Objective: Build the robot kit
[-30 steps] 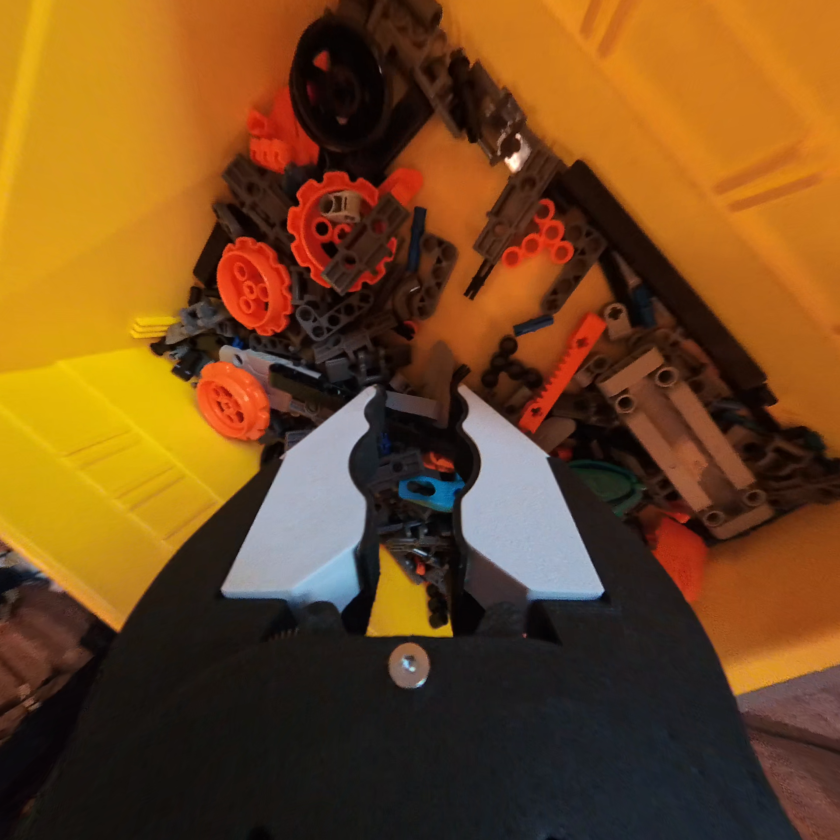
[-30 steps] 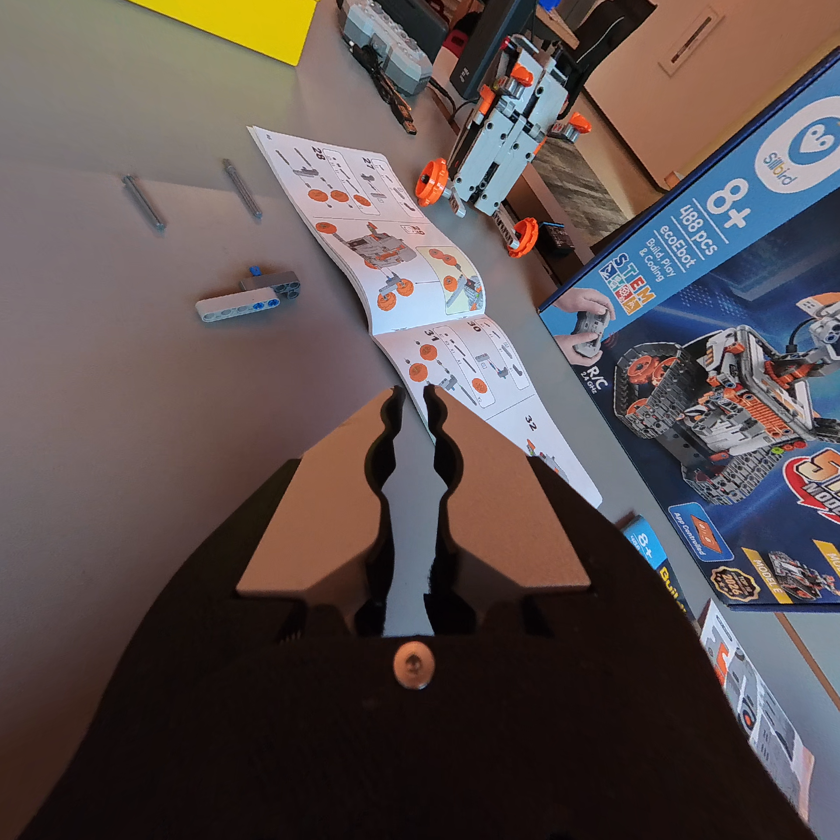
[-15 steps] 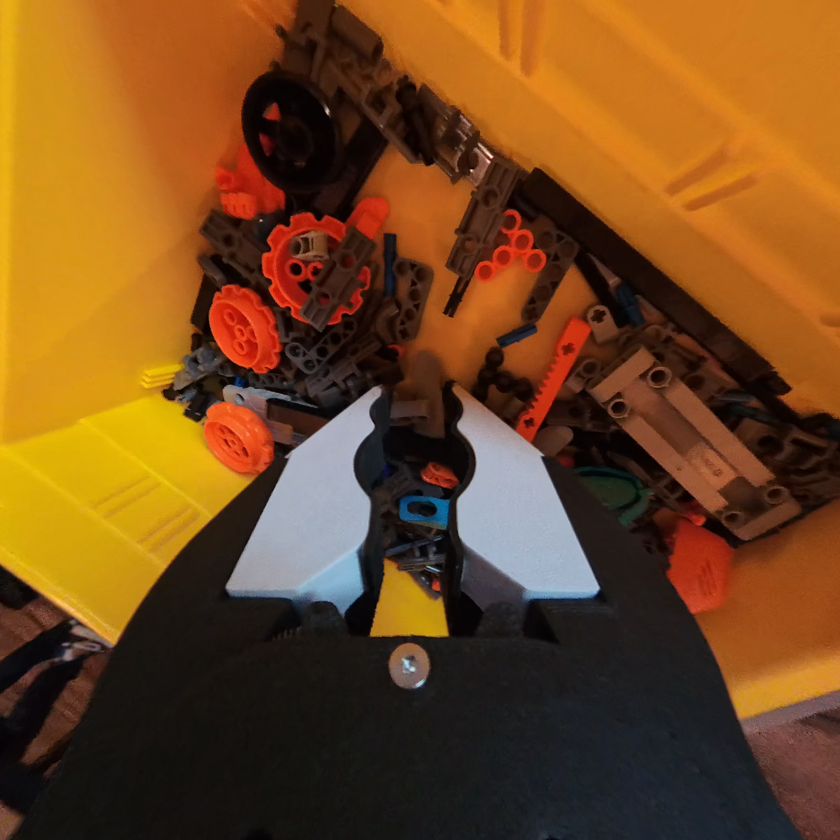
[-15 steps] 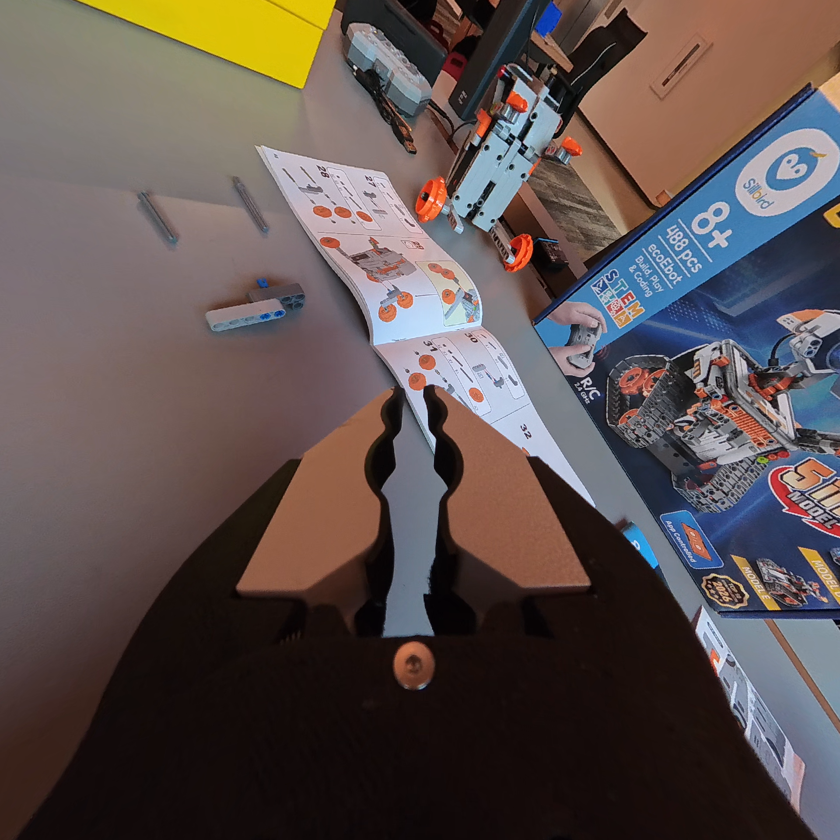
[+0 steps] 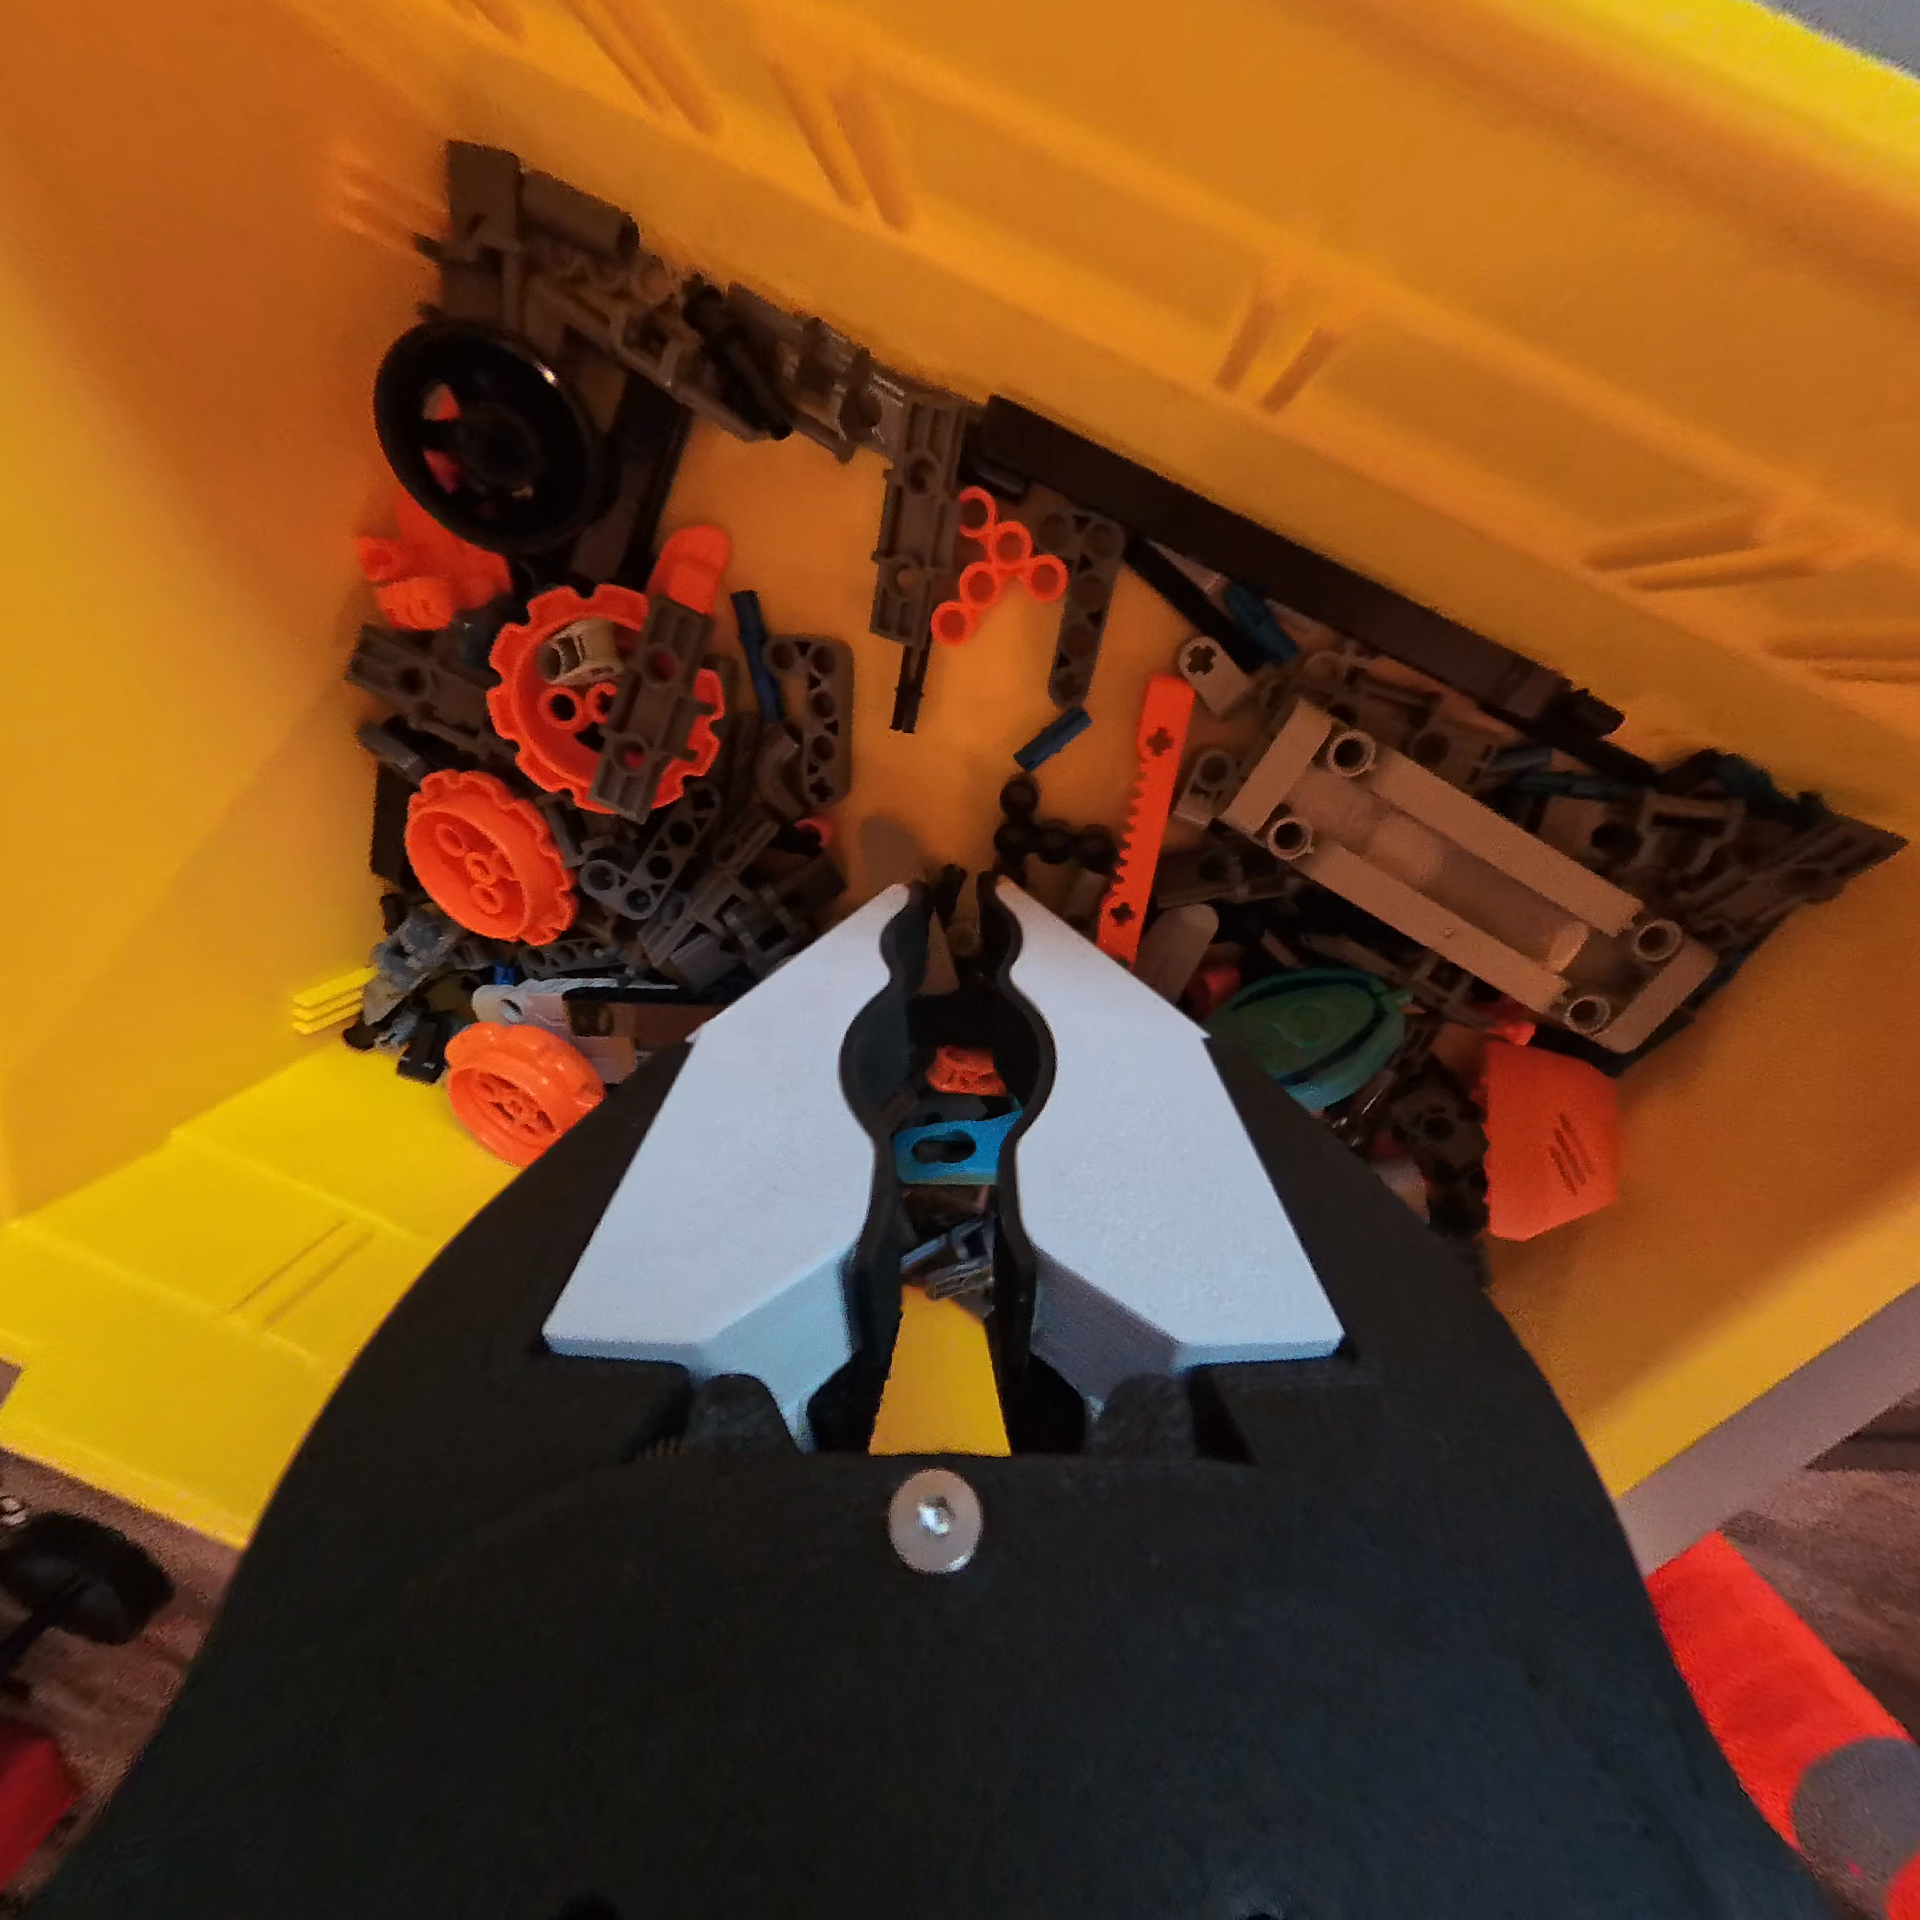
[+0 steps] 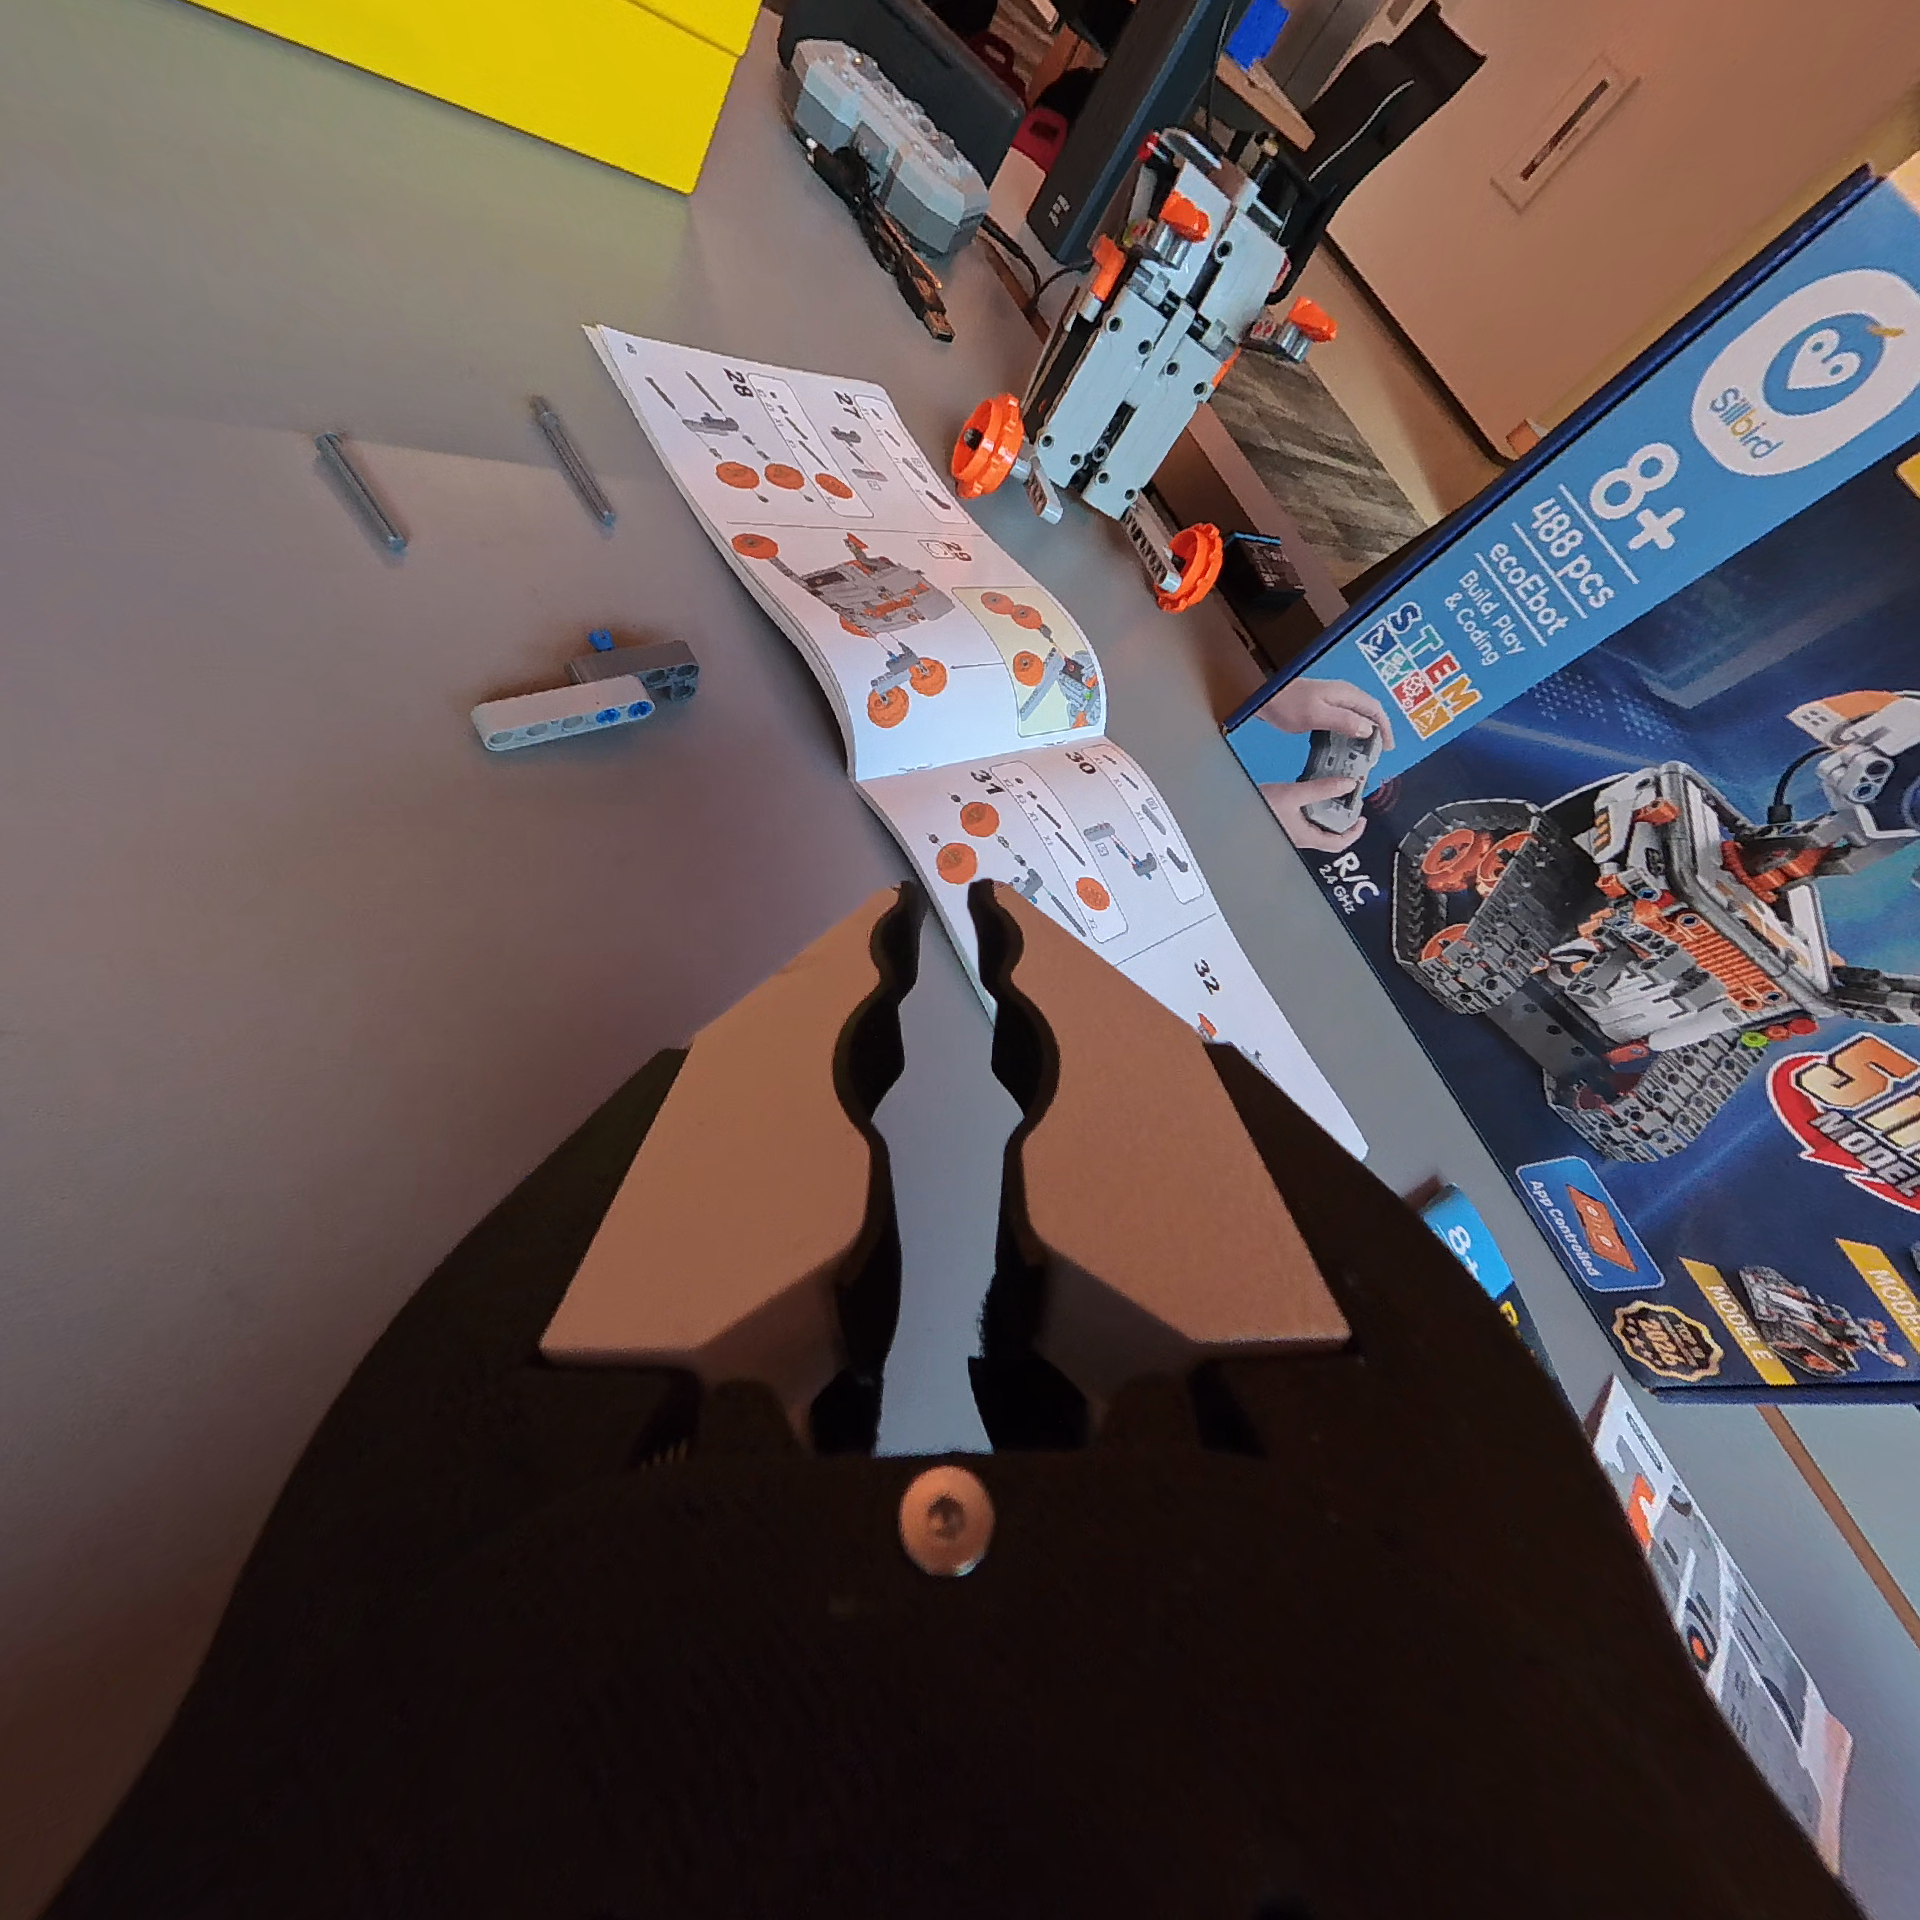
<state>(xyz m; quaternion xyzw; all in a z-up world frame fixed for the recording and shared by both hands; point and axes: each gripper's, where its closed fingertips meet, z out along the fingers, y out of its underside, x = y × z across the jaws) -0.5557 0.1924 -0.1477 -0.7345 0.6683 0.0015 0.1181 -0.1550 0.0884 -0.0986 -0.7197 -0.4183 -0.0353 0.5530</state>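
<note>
Left gripper [image 5: 953,896]: jaws have narrowed, tips now pinching a small dark piece over the parts in the yellow bin [image 5: 1143,239].
Right gripper [image 6: 943,902]: jaws slightly apart, empty, above the desk [image 6: 260,935] beside the booklet [image 6: 914,623], unchanged.

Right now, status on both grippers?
Left gripper in yellow bin over parts pile, jaws nearly shut around small dark part, grip unclear. Right gripper empty, jaws slightly apart, above table beside booklet. Pile crowds left tips.
</note>
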